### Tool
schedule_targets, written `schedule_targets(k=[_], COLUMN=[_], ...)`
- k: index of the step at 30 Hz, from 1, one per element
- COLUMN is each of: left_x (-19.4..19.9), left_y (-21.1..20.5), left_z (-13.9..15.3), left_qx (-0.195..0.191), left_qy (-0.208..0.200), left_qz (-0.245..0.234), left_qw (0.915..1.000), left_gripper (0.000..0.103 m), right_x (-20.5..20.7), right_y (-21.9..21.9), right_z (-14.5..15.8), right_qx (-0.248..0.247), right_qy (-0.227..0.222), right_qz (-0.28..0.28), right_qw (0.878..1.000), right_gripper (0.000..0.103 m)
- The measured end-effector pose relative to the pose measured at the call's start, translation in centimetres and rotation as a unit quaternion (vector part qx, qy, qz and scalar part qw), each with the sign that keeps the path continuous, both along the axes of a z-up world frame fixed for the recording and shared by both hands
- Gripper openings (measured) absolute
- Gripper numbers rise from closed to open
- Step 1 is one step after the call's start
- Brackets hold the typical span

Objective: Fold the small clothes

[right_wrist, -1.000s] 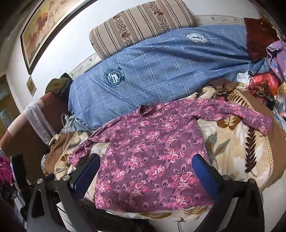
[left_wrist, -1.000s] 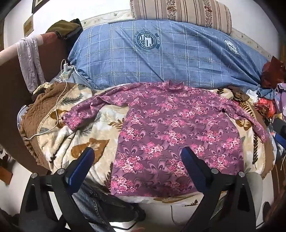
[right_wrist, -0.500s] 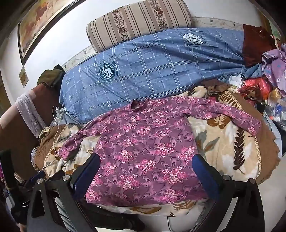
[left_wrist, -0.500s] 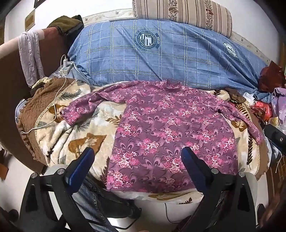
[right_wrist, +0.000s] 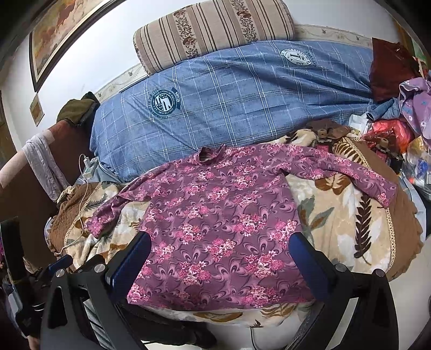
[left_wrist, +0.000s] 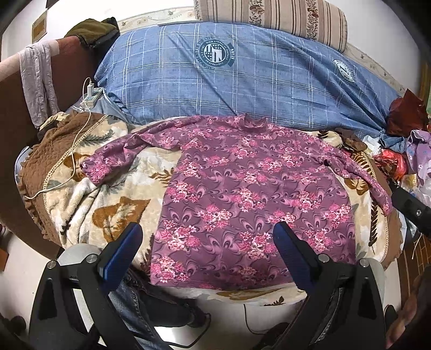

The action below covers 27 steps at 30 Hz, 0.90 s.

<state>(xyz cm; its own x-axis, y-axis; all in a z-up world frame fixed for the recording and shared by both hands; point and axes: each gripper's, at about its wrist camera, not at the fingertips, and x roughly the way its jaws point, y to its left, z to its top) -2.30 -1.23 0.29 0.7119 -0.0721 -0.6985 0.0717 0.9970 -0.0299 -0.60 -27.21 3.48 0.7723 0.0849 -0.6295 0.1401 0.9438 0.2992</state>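
A purple long-sleeved top with pink flowers (left_wrist: 242, 193) lies flat and face up on a leaf-patterned blanket (left_wrist: 102, 204), collar toward the far side, both sleeves spread out. It also shows in the right wrist view (right_wrist: 215, 220). My left gripper (left_wrist: 207, 239) is open and empty, held above the top's near hem. My right gripper (right_wrist: 221, 250) is open and empty, also above the near hem. Neither touches the cloth.
A blue plaid duvet (left_wrist: 242, 80) and striped cushion (left_wrist: 272, 18) lie behind the top. A white charger cable (left_wrist: 72, 150) runs over the blanket's left side. A pile of clothes and bags (right_wrist: 404, 121) sits at the right. The bed's near edge is just under the hem.
Both grippers have drawn back and risen a little, so the top looks smaller and lower in the views. The top has not moved. Both grippers stay open.
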Motion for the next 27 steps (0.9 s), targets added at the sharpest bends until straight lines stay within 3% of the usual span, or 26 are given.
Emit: schedule_targets(k=[14, 27], left_x=[1.6, 2.1], left_y=[-1.9, -1.9], left_z=[-0.4, -0.6], left_qx=[0.006, 0.005], left_qy=[0.006, 0.011], left_qz=[-0.007, -0.003], left_qw=[0.9999, 0.9999], left_gripper=[0.099, 0.099], right_x=[1.6, 2.1], right_y=[-2.8, -2.9], right_z=[-2.0, -2.0], right_qx=[0.019, 0.014], right_qy=[0.014, 0.015], right_qz=[-0.004, -0.003], right_qw=[1.000, 1.000], right_gripper=[0.102, 0.102])
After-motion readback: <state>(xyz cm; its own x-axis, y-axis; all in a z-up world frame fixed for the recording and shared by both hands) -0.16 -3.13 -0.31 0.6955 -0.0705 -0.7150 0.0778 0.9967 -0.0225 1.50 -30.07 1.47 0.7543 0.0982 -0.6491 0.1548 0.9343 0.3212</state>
